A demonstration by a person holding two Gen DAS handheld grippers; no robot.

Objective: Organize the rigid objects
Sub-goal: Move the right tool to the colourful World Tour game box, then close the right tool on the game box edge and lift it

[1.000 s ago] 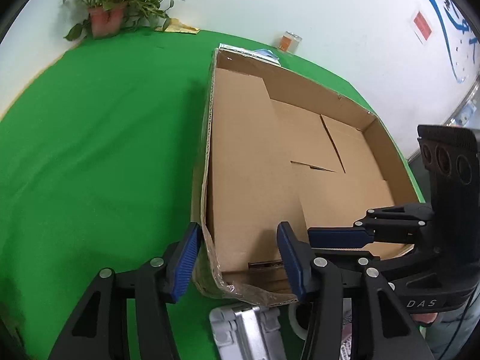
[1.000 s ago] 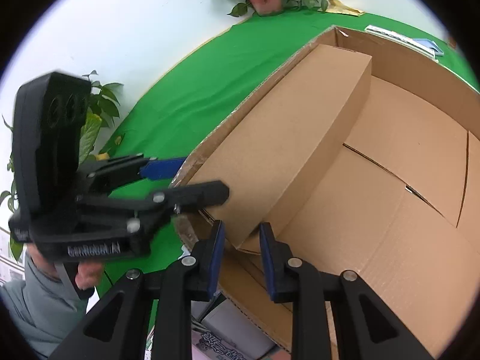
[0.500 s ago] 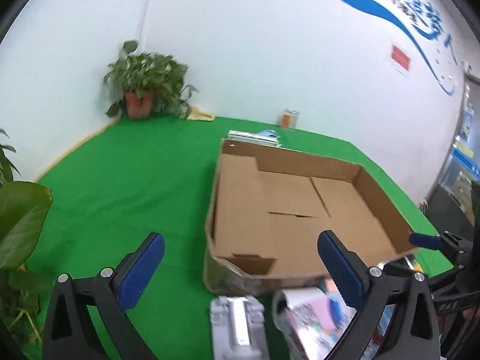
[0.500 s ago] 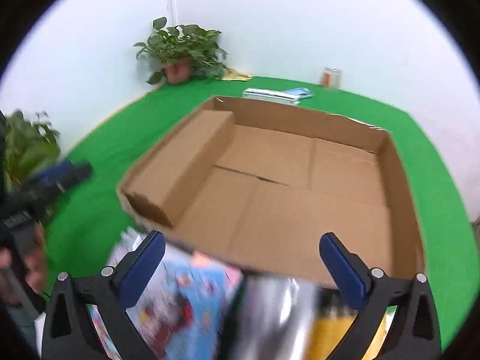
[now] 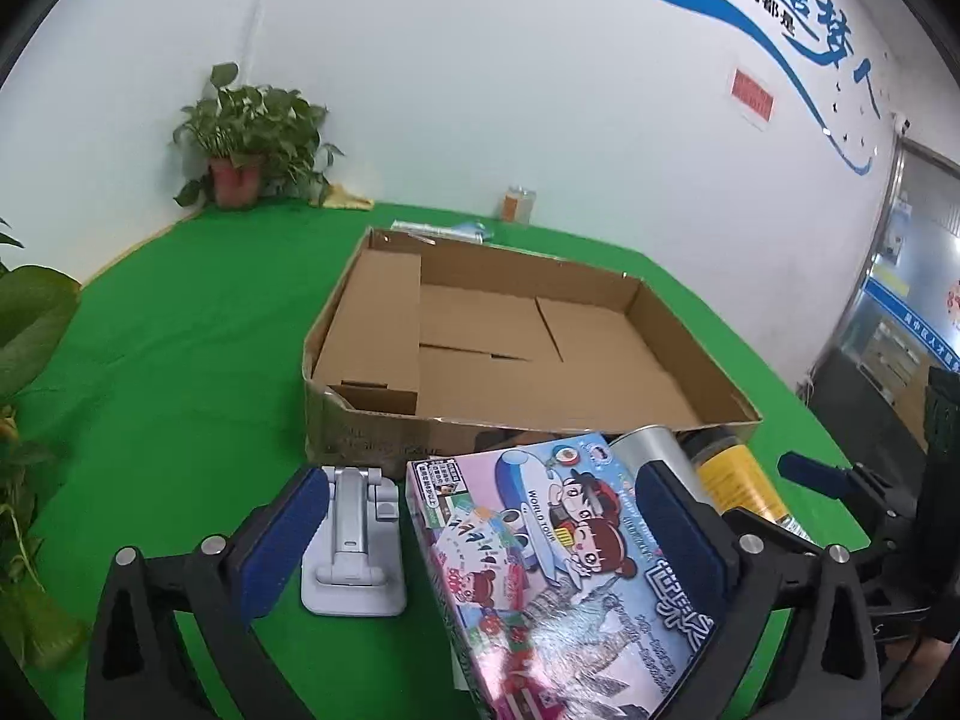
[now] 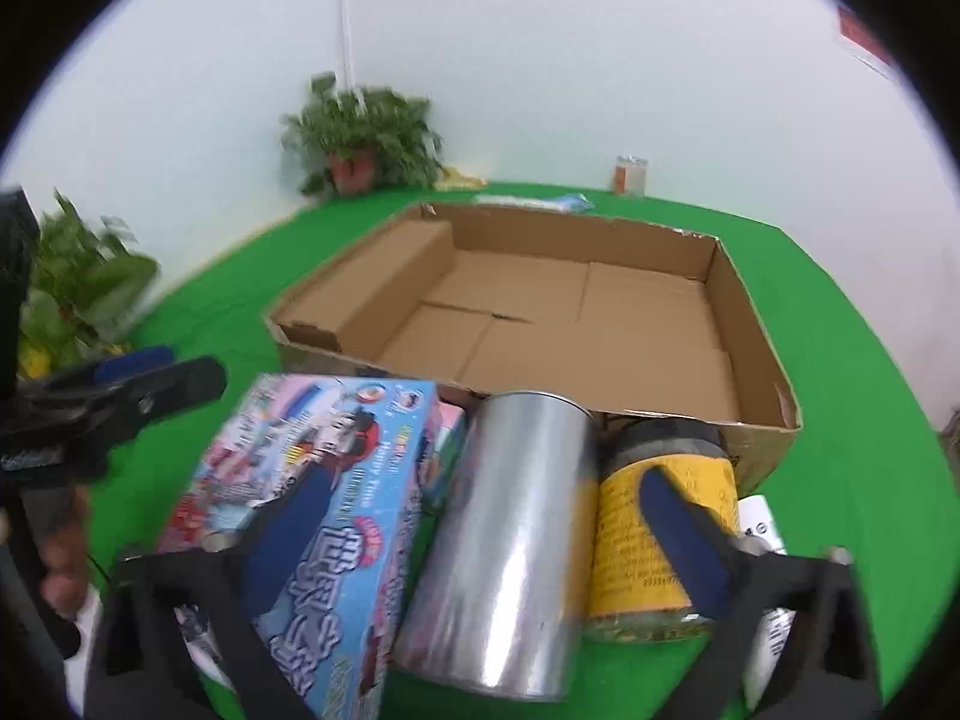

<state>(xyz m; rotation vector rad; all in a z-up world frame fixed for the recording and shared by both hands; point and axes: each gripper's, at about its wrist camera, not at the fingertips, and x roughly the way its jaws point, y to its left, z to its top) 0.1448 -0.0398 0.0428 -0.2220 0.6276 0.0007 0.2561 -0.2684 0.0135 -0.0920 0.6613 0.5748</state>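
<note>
An open, empty cardboard box (image 5: 372,432) (image 6: 762,330) lies on the green table. In front of it lie a colourful cartoon box (image 5: 558,552) (image 6: 336,480), a silver can (image 5: 651,444) (image 6: 510,540), a yellow-labelled jar (image 5: 732,480) (image 6: 624,540) and a white phone stand (image 5: 354,540). My left gripper (image 5: 483,510) (image 6: 162,369) hovers open over the stand and the cartoon box, gripping nothing. My right gripper (image 6: 480,498) hangs open above the can, the jar and the cartoon box, also gripping nothing. One of its blue pads (image 5: 807,471) shows at the right edge of the left wrist view.
A white bottle (image 6: 759,522) lies right of the jar. Potted plants (image 5: 246,132) (image 6: 360,138) stand at the back left corner and more leaves (image 5: 30,312) at the left edge. A small jar (image 5: 519,204) and flat packets (image 5: 444,231) sit behind the box. A hand (image 6: 60,546) holds the left gripper.
Both grippers have let go of the box's near wall, opened wide and drawn back. The cartoon box, can, jar and stand have come into view under them.
</note>
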